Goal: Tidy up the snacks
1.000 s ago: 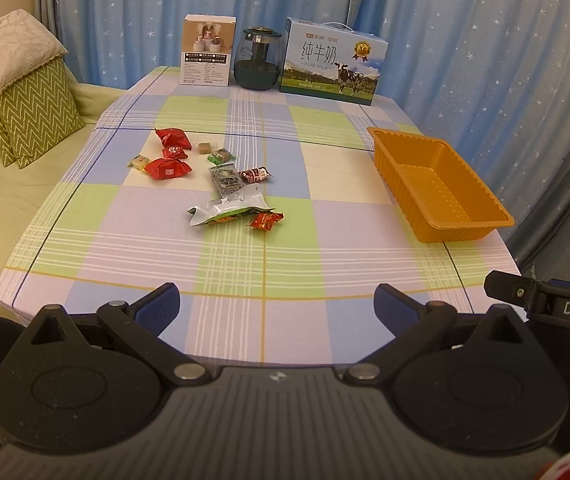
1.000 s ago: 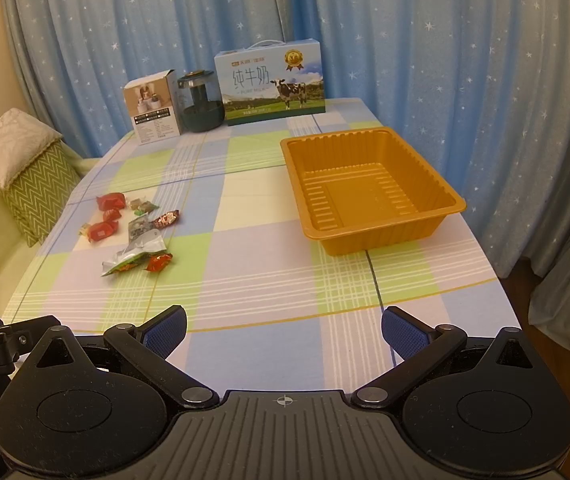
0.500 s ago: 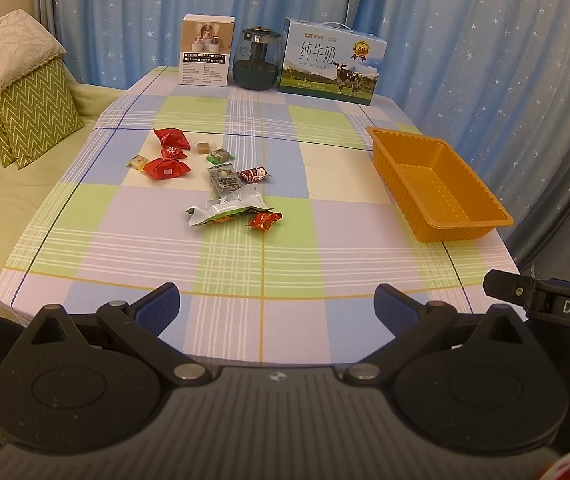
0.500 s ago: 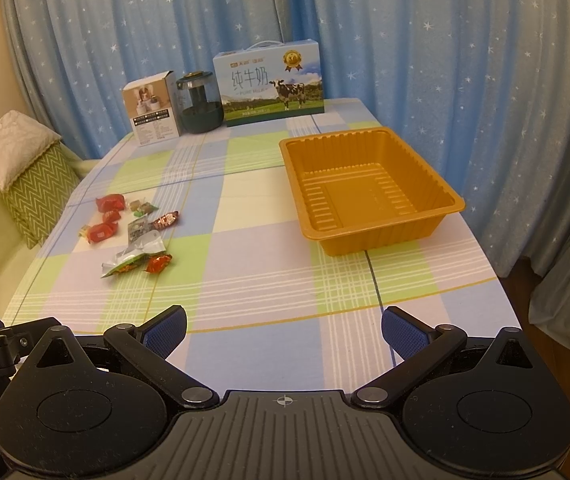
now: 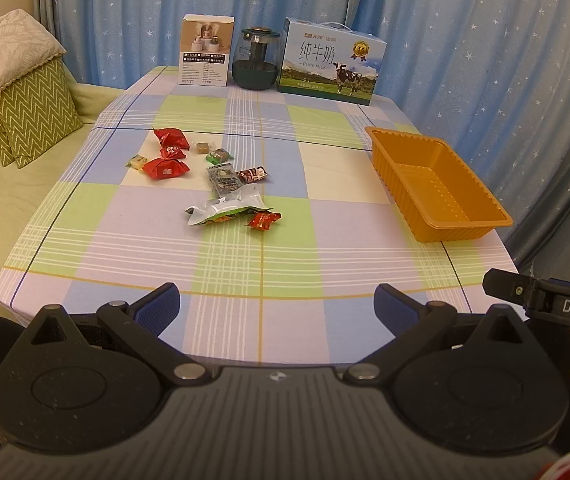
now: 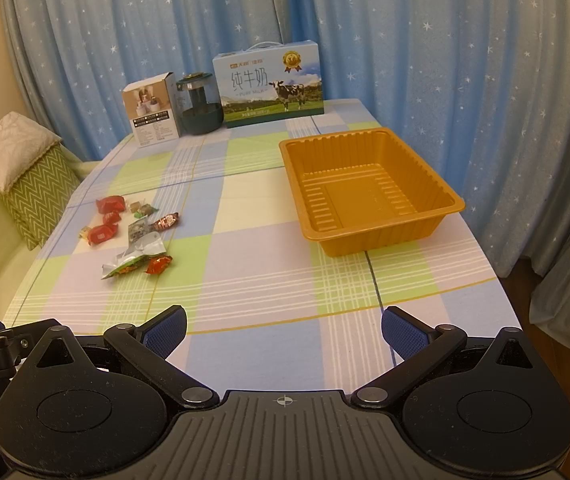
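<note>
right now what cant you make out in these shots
- Small snack labels: too small to read, both views.
- Table's near edge: hidden by the left claw body.
- Orange tray near inner wall: hidden by its own rim, both views.
- Right claw: its holder out of frame.

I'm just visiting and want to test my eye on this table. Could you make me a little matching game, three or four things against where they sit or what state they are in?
Things:
1. orange tray
2. milk carton
3. snack packets
4. left gripper

Descriptions:
A. open, holding nothing, above the table's near edge
B. scattered on the left part of the tablecloth
C. empty, at the right side of the table
D. standing at the far edge, beside a dark glass jar

Pairs: 1-C, 2-D, 3-B, 4-A
</note>
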`<act>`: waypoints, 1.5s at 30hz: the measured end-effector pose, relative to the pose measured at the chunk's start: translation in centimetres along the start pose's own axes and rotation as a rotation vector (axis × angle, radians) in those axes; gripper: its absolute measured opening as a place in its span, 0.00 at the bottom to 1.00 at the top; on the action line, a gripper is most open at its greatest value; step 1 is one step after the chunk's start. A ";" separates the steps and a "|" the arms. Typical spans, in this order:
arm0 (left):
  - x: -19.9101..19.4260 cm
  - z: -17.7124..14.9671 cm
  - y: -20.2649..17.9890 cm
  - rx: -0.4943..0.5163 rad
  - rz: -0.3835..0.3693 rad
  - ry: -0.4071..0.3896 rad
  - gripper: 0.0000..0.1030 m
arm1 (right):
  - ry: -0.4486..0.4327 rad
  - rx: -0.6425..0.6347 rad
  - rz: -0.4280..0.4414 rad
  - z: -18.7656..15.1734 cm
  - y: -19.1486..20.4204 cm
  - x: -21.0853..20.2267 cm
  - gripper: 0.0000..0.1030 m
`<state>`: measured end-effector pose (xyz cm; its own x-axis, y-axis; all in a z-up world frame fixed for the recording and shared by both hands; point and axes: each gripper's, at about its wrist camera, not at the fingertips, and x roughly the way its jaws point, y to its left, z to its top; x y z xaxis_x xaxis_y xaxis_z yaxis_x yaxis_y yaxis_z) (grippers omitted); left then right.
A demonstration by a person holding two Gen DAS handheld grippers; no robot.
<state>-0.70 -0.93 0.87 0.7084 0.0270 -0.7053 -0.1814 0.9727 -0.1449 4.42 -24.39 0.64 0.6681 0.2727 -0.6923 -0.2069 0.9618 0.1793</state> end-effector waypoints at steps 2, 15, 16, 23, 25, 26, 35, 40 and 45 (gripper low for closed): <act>0.0 0.0 0.0 0.000 0.000 0.000 1.00 | -0.001 0.000 0.000 0.0 0.0 0.0 1.00; 0.1 -0.1 -0.1 -0.006 -0.008 0.000 1.00 | -0.003 0.001 0.001 -0.1 0.0 0.0 1.00; 0.1 -0.1 -0.1 -0.007 -0.009 0.000 1.00 | -0.005 0.002 0.001 0.0 0.0 0.0 1.00; 1.0 -0.2 0.8 -0.022 -0.001 0.011 1.00 | -0.011 0.009 0.003 -0.1 0.0 0.9 1.00; 1.5 -0.2 1.4 -0.028 0.005 0.014 1.00 | -0.009 0.014 0.004 -0.3 0.0 1.4 1.00; 1.7 -0.1 1.7 -0.029 0.007 0.017 1.00 | -0.007 0.014 0.005 -0.3 0.0 1.7 1.00; 4.6 0.6 4.5 -0.024 0.017 0.031 1.00 | 0.007 -0.009 0.045 -0.5 1.3 4.8 1.00; 6.6 1.5 5.7 0.031 0.023 0.040 0.98 | 0.003 -0.028 0.076 -0.4 2.4 6.8 1.00; 8.5 2.9 6.8 0.106 0.021 0.047 0.96 | -0.004 -0.055 0.110 0.1 3.7 8.6 0.99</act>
<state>6.08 6.60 -4.13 0.6724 0.0391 -0.7392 -0.1206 0.9911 -0.0572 9.51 -18.47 -4.60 0.6419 0.3766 -0.6679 -0.3177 0.9234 0.2154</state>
